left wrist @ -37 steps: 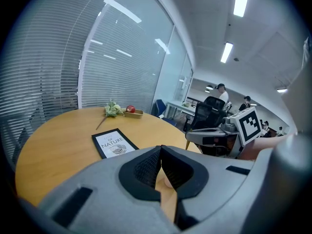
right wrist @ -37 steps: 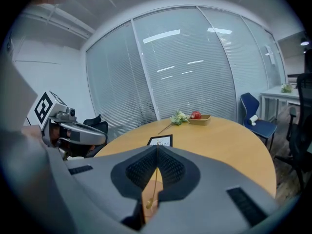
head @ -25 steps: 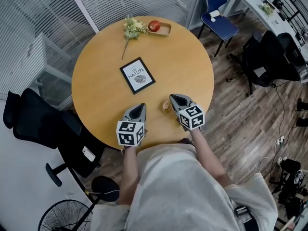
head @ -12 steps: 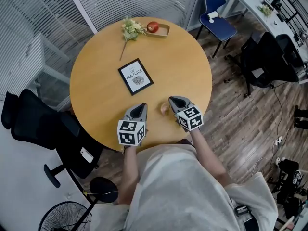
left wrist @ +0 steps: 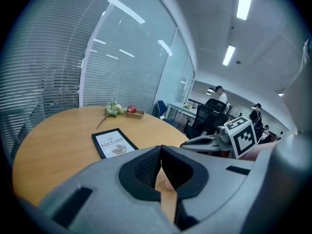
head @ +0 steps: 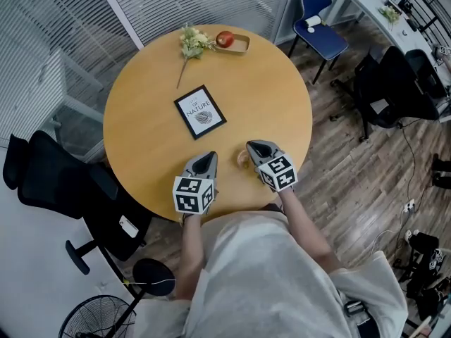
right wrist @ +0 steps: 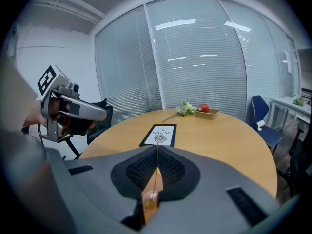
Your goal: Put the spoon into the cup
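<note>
A thin golden spoon (right wrist: pixel 155 172) is pinched in my right gripper (right wrist: pixel 157 149), which is shut on its handle; the bowl end (right wrist: pixel 150 199) sits close to the camera. In the head view the right gripper (head: pixel 251 146) hovers over the table's near edge, right beside a small pale cup (head: pixel 243 159). My left gripper (head: pixel 208 155) is a little to the left of the cup, its jaws shut and nothing seen between them. Through the gap under the left gripper (left wrist: pixel 161 148) a pale rounded shape (left wrist: pixel 167 184) shows, probably the cup.
The round wooden table (head: pixel 275 97) carries a black-framed "OF NATURE" picture (head: pixel 200 111) at its middle, and a flower sprig (head: pixel 189 42) and a tray with a red apple (head: pixel 225 39) at the far edge. Black office chairs (head: pixel 49 182) stand at the left, a blue chair (head: pixel 320 23) at the back right.
</note>
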A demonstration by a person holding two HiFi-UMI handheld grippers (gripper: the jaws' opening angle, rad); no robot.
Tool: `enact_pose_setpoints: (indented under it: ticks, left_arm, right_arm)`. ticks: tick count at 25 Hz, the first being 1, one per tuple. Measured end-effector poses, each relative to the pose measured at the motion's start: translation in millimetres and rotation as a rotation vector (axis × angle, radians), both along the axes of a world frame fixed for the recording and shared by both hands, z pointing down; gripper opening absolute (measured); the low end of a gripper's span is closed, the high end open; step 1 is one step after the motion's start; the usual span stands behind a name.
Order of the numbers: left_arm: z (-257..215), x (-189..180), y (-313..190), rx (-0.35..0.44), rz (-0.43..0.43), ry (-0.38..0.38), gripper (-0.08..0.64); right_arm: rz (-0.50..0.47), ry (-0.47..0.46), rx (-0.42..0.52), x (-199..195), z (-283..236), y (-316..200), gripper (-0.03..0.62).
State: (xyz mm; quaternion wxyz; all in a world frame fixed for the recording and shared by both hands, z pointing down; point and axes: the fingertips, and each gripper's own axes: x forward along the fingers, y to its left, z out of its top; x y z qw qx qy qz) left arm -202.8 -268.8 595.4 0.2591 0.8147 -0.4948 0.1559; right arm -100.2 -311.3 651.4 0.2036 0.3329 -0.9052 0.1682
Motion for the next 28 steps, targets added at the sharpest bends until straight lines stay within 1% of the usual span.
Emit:
enact_pose_setpoints:
  ticks: [11,17,20,21,22,23,24,26,28]
  left_arm:
    - [4,-9,3,-0.02,-0.002,0.002,0.009]
    - [1,-8,4,-0.018,-0.007,0.004,0.009]
    - [0,-7,4,-0.017,-0.006,0.003,0.009]
    - [0,-7,5,-0.017,-0.004,0.002,0.009]
    - [0,-6,6,-0.016,-0.003,0.002,0.009]
    - [-1,-6,7,-0.015,-0.001,0.002,0.009]
    - [-1,-5,9,-0.015,-0.001,0.002,0.009]
    - [0,-3,12,-0.014,0.0,0.003,0.009]
    - [0,-2,16,-0.015,0.003,0.002,0.009]
  right_arm:
    - [0.012,-0.022,-0.031,-3,4,-8,-0.002]
    - [0.066,-0.075,-0.085,5,6,-12,-0.002]
    - [0.072,-0.094,-0.107,7,8,-14,0.003]
    - [0.071,-0.099,-0.121,6,9,-14,0.007]
    - [0.07,-0.102,-0.135,5,11,-13,0.031]
    - [0.072,-0.101,-0.146,5,12,-11,0.075]
    - [0.076,-0.099,-0.149,5,13,-10,0.091]
    - [0.091,-0.094,-0.143,7,14,-7,0.091]
    - [0.103,-0.089,-0.139,10,14,-4,0.112]
